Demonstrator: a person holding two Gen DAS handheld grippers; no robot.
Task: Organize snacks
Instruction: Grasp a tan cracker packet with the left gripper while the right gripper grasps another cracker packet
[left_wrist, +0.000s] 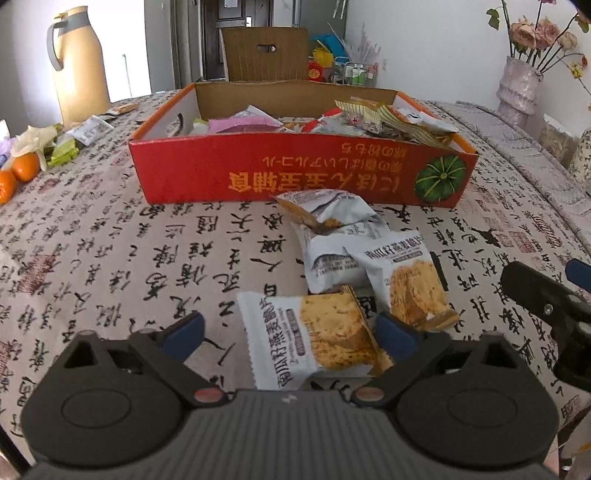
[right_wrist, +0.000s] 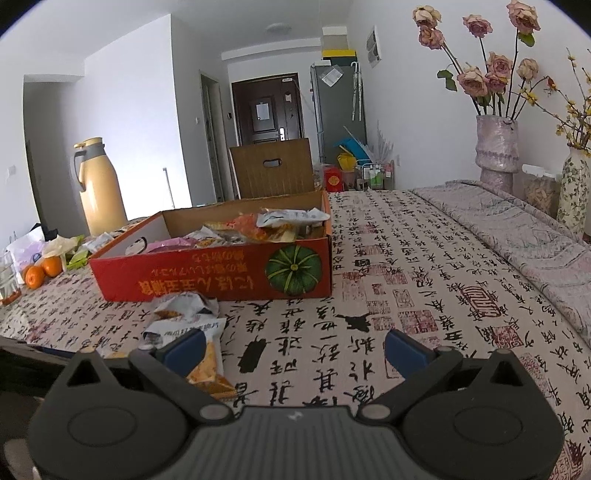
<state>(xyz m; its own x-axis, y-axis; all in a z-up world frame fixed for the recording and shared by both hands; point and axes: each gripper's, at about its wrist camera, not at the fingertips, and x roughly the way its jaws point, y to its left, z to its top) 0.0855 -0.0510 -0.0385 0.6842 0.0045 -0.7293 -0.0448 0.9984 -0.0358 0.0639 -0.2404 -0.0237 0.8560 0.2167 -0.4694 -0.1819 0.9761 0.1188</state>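
A shallow red cardboard box (left_wrist: 295, 173) with a green pumpkin printed on its near wall sits on the surface, which is covered by a cloth with black calligraphy (left_wrist: 147, 258). The box is open on top and heaped with mixed snack wrappers (left_wrist: 332, 123): pink, white, yellow and orange packets, piled higher toward its right end.

Just in front of the box, on the cloth, lie several white oat-crisp packets. One crumpled packet (left_wrist: 325, 214) lies closest to the box wall, two more (left_wrist: 406, 280) overlap below it, and the nearest packet (left_wrist: 306, 336) lies between the left gripper's (left_wrist: 291, 332) blue pads. The jaws are spread around this packet; the right pad is at its edge, while the left pad stands clear of it, so it is not pinched.

The right gripper (right_wrist: 295, 349) has its jaws spread wide over bare cloth with nothing between them; the packets lie just beside its left finger.

At the far left of the surface stand a tall yellow thermos jug (left_wrist: 79, 66), some oranges (left_wrist: 22, 170) and a few loose packets. A vase of dried roses (right_wrist: 496, 147) stands at the far right.
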